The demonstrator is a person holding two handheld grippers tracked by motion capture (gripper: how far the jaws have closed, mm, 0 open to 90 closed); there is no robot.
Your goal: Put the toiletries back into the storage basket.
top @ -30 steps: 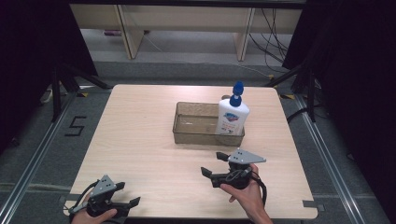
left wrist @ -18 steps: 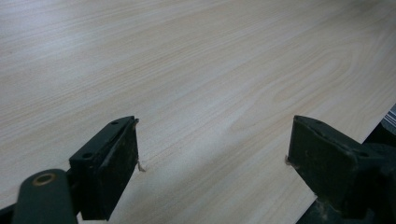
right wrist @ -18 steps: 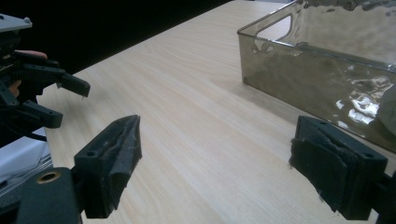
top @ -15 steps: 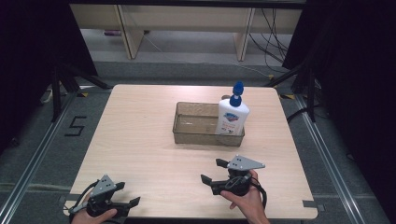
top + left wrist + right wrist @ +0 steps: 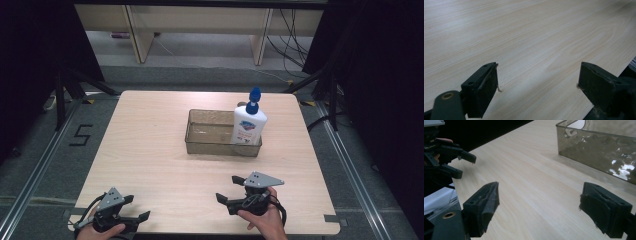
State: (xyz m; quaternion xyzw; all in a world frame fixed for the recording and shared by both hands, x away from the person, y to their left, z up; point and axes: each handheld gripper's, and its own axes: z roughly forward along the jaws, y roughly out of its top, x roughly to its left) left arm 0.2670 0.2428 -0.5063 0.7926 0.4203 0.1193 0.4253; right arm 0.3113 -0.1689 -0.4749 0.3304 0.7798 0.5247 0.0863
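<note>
Both tools idle at the near edge of the desk (image 5: 150,150), clamped on nothing. Right tool (image 5: 231,192): jaws spread wide over bare wood, pointing sideways toward the left tool (image 5: 136,210), whose jaws also stand apart. Ahead and to the right of the right tool, well apart: a smoky clear tray (image 5: 210,145), with a white soap bottle (image 5: 247,127) with blue pump standing upright in its far right end.

Likely step: reaching for the bottle. To do it well: swing the right tool round to face the tray, keep the jaws wide, come in above the tray wall, close on the bottle's body below the pump, squarely across its narrow sides. Lift straight up to clear the rim; avoid nudging the tray.
</note>
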